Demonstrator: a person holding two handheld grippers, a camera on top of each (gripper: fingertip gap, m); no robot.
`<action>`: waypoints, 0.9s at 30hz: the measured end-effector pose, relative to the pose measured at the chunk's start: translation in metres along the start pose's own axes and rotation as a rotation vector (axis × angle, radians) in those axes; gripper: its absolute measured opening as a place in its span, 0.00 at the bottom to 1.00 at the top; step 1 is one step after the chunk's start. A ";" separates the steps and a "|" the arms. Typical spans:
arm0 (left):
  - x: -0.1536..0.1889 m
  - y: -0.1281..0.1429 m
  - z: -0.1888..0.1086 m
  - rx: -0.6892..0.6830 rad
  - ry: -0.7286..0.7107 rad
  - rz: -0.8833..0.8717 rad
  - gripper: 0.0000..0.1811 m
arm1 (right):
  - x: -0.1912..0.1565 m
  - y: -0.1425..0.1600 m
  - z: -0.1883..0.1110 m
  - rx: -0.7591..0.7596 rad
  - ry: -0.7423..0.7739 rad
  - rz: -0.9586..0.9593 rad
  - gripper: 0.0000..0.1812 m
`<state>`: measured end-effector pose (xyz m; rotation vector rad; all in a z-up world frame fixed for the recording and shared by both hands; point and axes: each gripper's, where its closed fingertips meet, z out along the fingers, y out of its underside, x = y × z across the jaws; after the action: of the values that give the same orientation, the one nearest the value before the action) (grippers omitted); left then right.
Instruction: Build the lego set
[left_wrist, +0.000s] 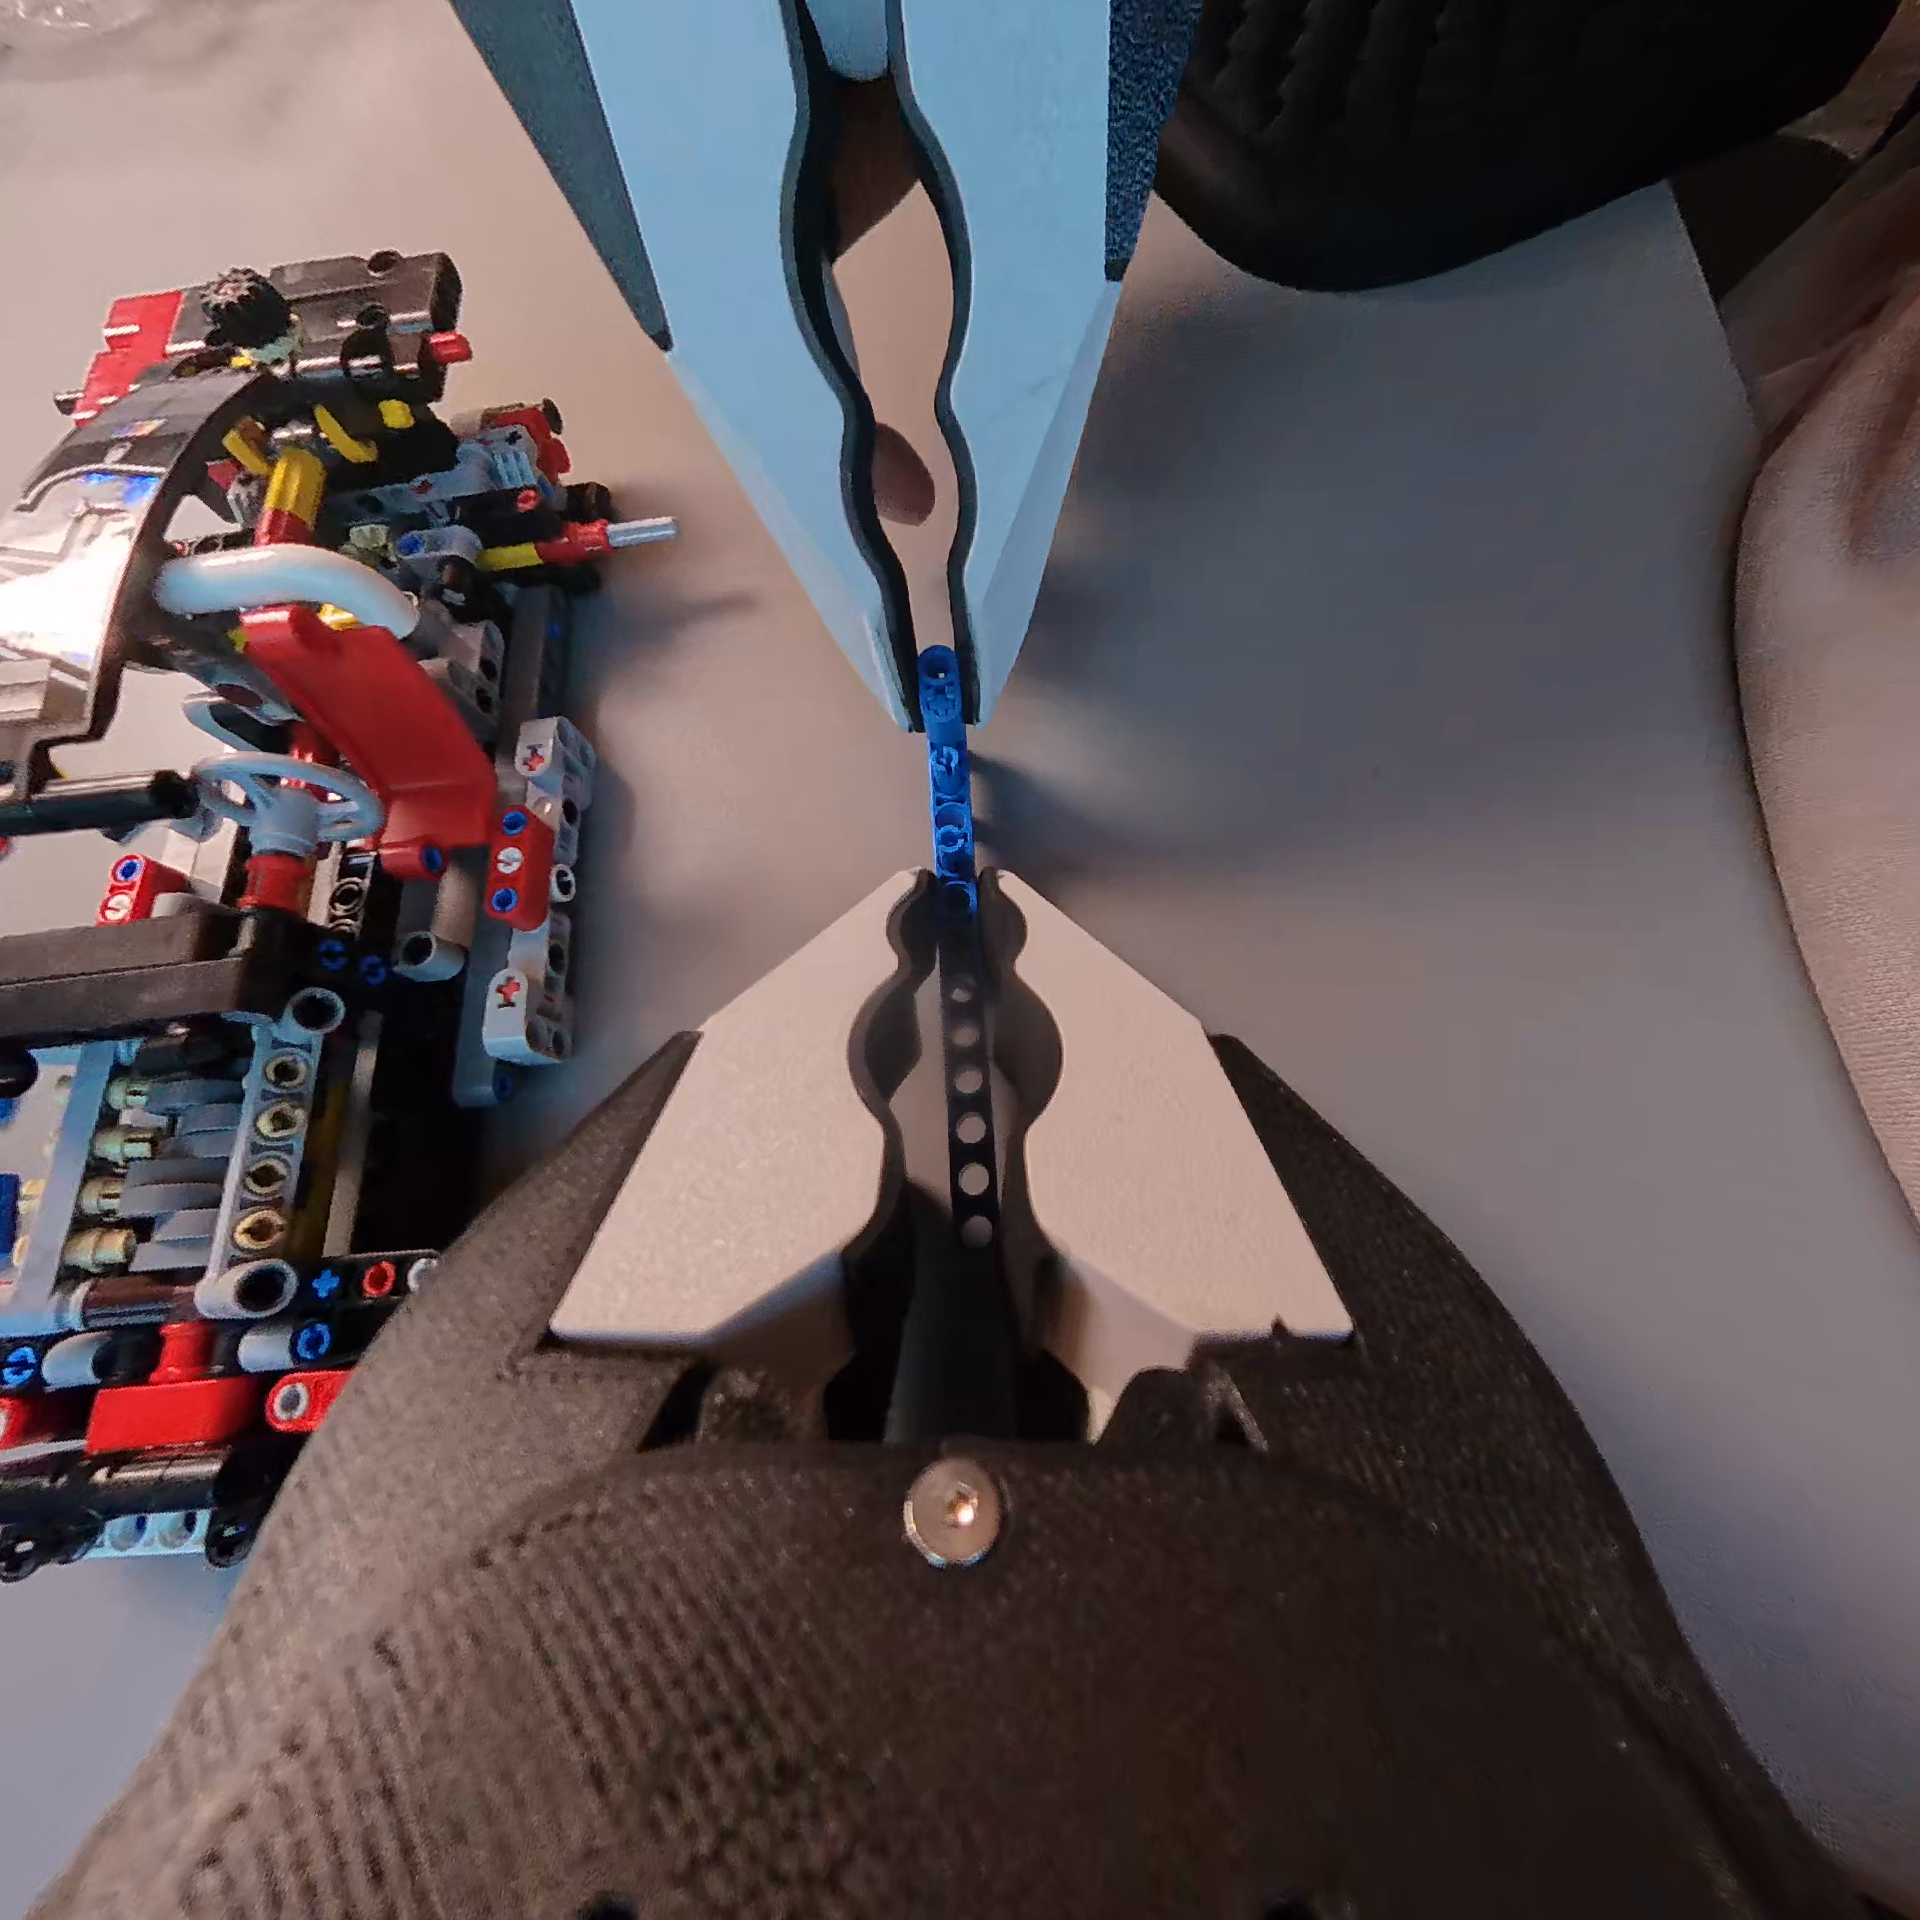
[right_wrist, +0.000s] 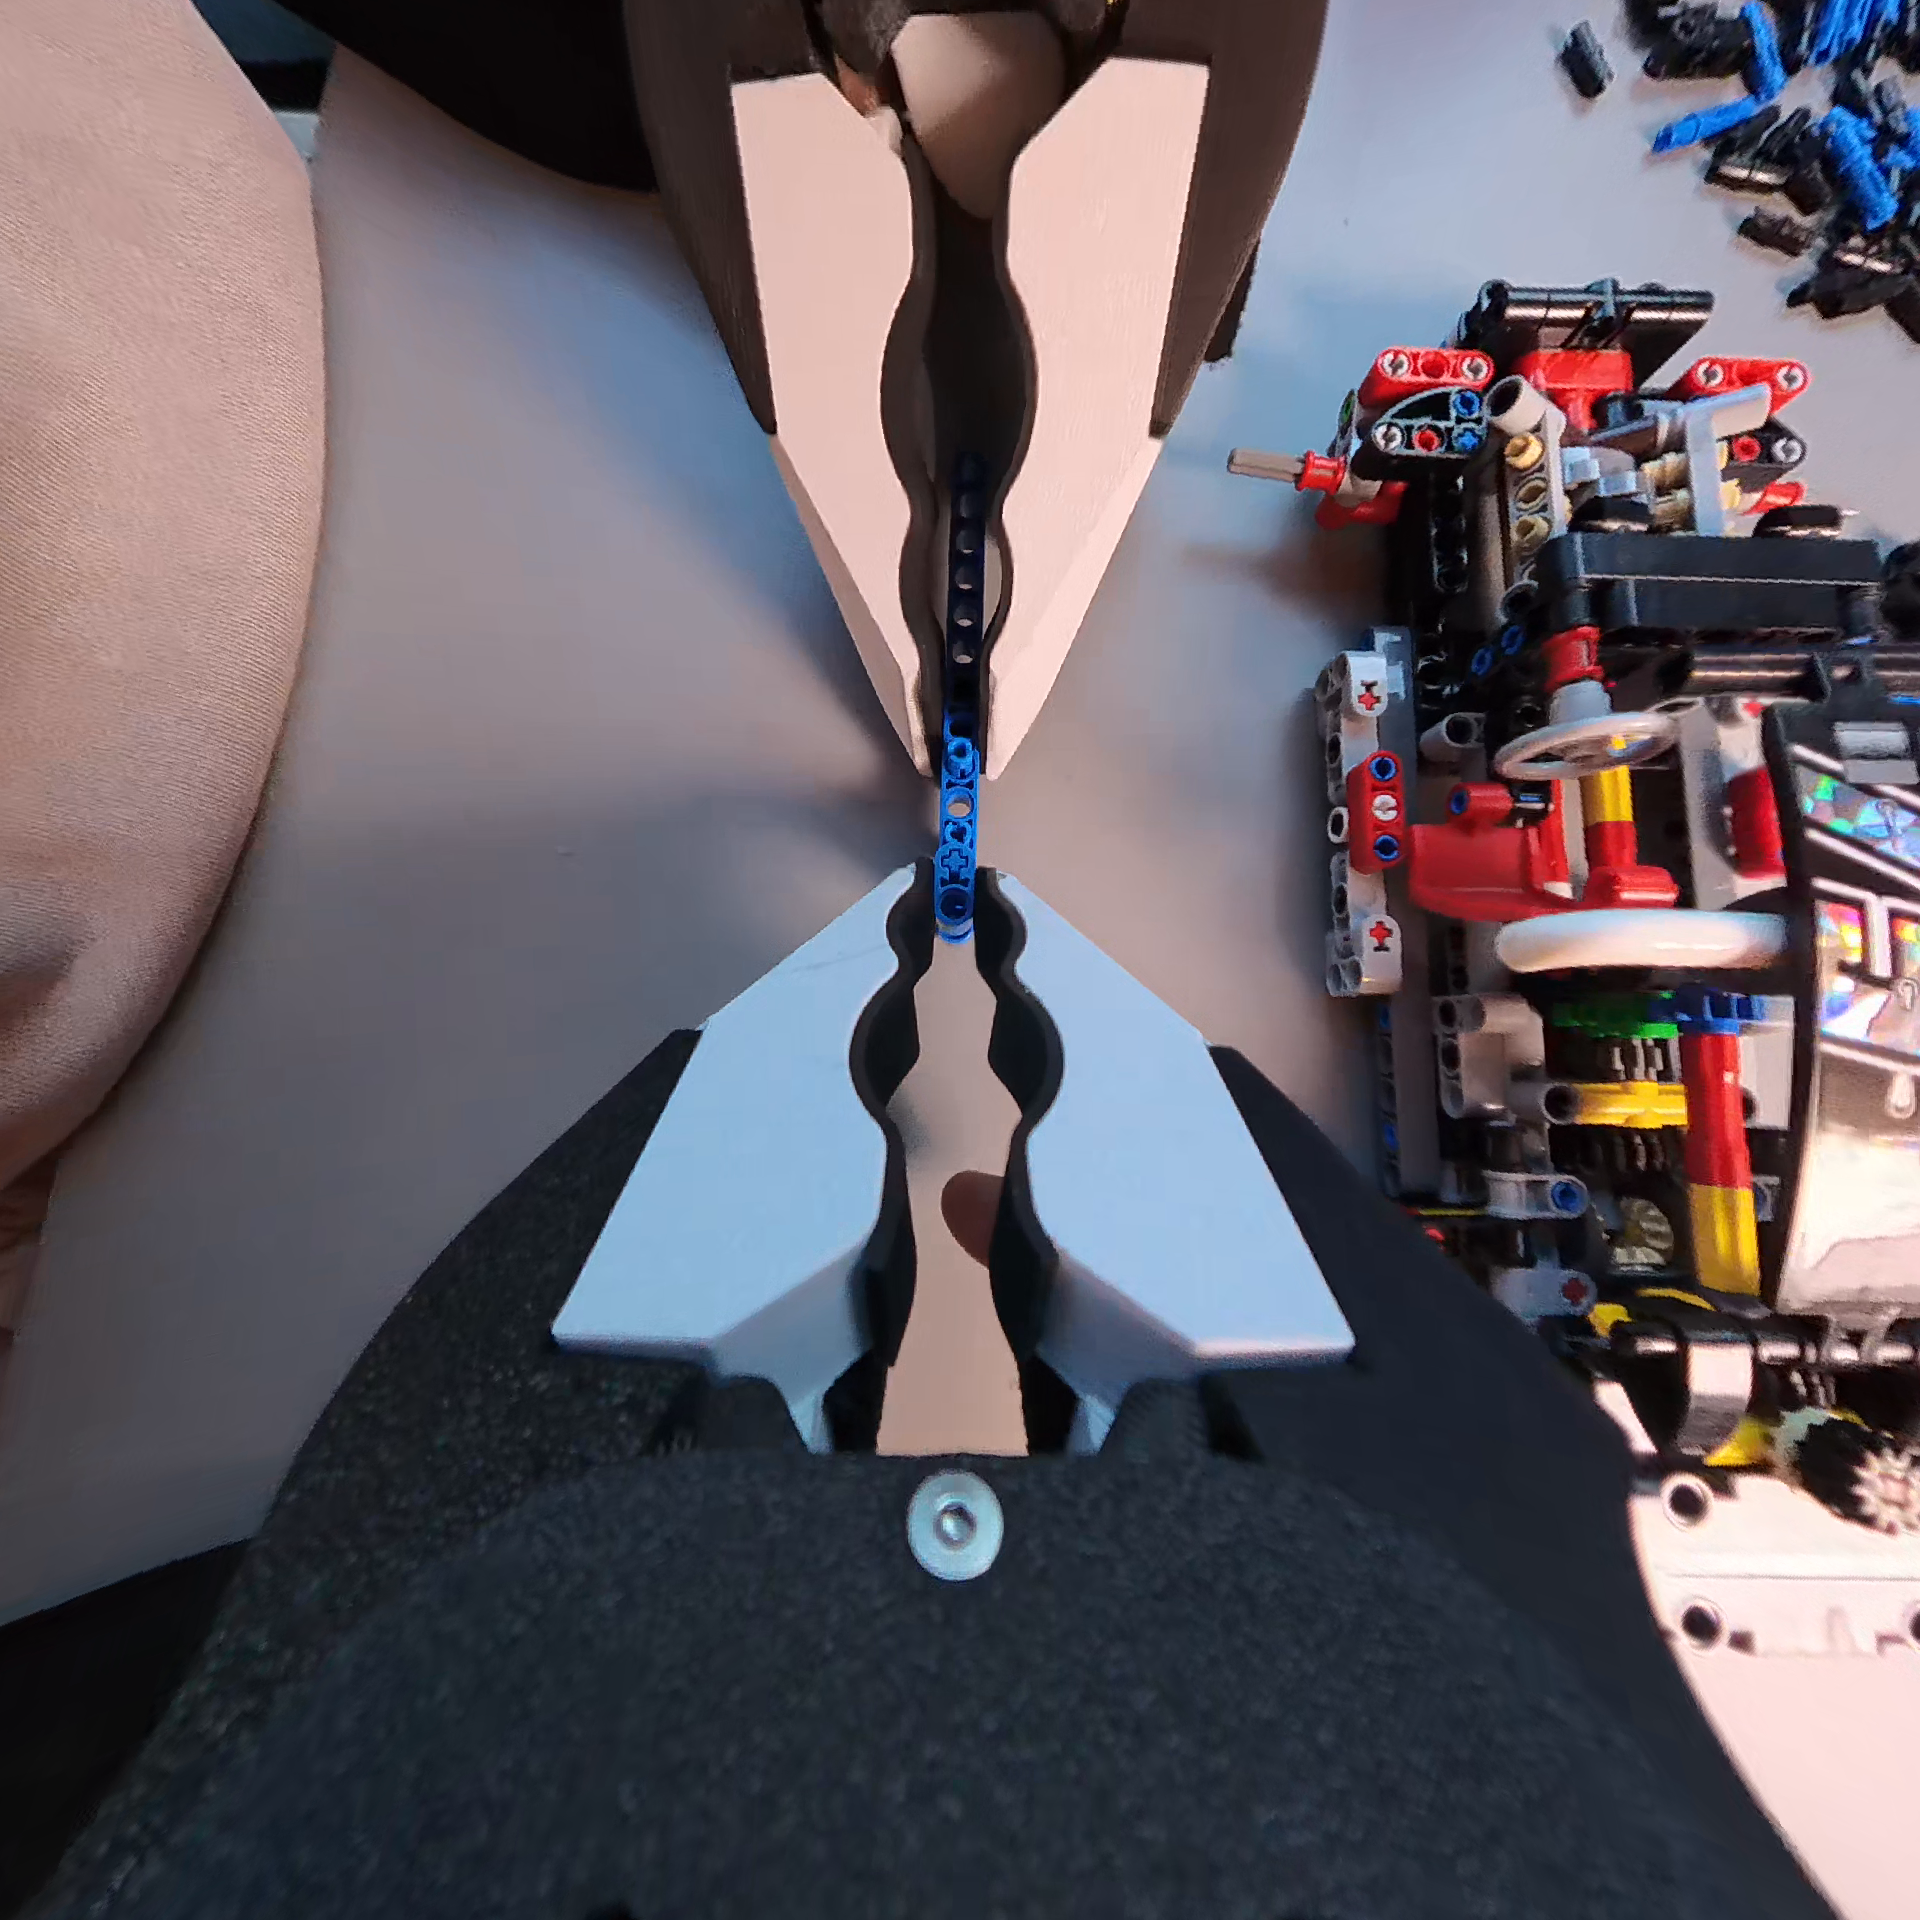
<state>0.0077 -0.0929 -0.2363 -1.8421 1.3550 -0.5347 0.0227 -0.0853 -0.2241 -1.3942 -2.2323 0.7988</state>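
Observation:
In the left wrist view my left gripper is shut on a thin black beam with holes, which runs back between its fingers. A thin blue beam sits at the black beam's front end and bridges the gap to my right gripper, which faces it tip to tip and pinches the blue beam's far end. The right wrist view shows the same from the other side: my right gripper is shut on the blue beam, and my left gripper holds the black beam. Both are above the grey table.
The part-built lego vehicle of black, red, grey and yellow parts lies on the table to my left gripper's left; it also shows in the right wrist view. A pile of blue and black pins lies beyond it. A person's beige clothing is close by. My two grippers' fingertips are within a few centimetres of each other.

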 end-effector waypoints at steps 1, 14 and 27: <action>0.000 0.000 0.000 0.000 0.006 -0.006 0.04 | 0.000 0.000 0.000 0.018 0.000 -0.004 0.04; 0.001 0.000 0.000 0.003 -0.015 0.058 0.04 | 0.001 -0.001 0.000 0.157 -0.076 0.060 0.03; 0.001 0.000 0.000 0.003 0.008 0.022 0.04 | -0.003 -0.002 0.000 0.193 -0.032 -0.004 0.03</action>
<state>0.0079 -0.0936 -0.2363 -1.8221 1.3777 -0.5326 0.0223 -0.0889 -0.2231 -1.2931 -2.1173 1.0122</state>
